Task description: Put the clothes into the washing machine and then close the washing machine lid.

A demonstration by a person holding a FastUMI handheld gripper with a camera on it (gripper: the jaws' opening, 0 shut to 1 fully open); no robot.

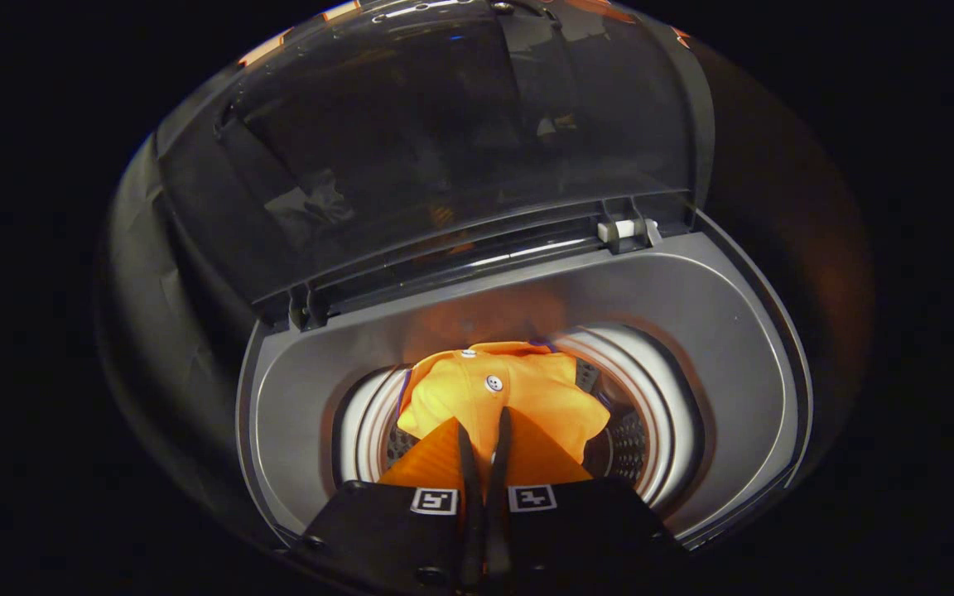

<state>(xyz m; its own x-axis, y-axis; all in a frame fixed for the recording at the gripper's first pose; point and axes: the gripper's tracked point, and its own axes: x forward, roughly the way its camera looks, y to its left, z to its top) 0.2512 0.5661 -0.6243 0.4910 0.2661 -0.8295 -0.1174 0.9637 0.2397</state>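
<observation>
Your gripper (485, 426) pinches the orange buttoned cloth garment (518, 389), fingers nearly together, over the grey top-loading washing machine's (725, 331) drum.

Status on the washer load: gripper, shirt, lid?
Gripper shut on orange shirt, holding it over the drum opening. Shirt partly down in drum, not released. Washing machine lid raised, hinged back, nothing in the way.

Washing machine drum (659, 397), orange shirt (518, 389) inside
</observation>
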